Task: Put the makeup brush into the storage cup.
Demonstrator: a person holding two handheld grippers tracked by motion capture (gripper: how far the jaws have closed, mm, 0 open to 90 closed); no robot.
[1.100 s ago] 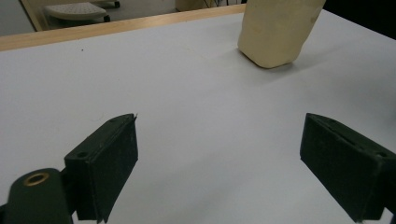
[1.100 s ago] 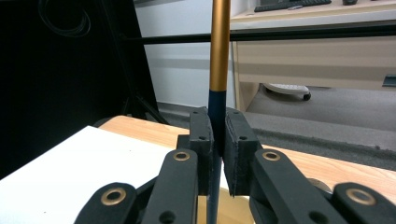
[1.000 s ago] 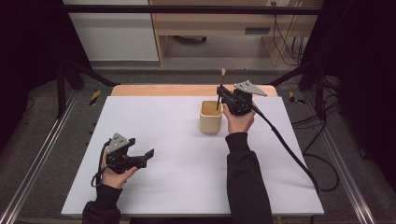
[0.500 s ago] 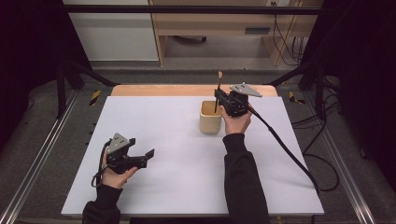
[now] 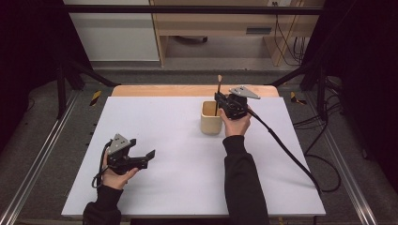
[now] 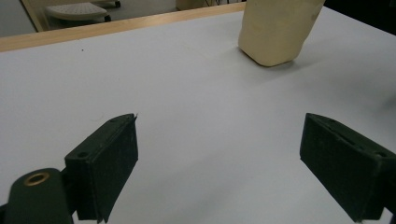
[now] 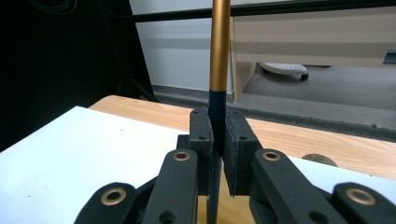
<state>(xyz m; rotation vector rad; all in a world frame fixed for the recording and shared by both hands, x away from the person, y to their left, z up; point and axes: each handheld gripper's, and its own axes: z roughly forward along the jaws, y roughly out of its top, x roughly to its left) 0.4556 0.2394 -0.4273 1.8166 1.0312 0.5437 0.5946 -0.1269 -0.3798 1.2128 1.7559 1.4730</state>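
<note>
High view: the right gripper (image 5: 218, 99) is held above the beige cup (image 5: 211, 118), which stands on the white surface (image 5: 187, 187) near the middle of its far edge. The fingers are clamped on a thin upright stick (image 5: 218, 93), dark below and golden toward the top; its lower end seems to reach into the cup, though the frame is too small to be sure. The left gripper (image 5: 149, 156) rests low near the front left corner, well apart from the cup, fingers spread and holding nothing. Left gripper view: both fingers (image 6: 105, 163) stand wide over bare surface, with the cup (image 6: 275, 30) toward the far edge. Right gripper view: the fingers (image 7: 201, 149) pinch the dark lower section of the stick (image 7: 218, 70), its golden part rising straight above them.
</note>
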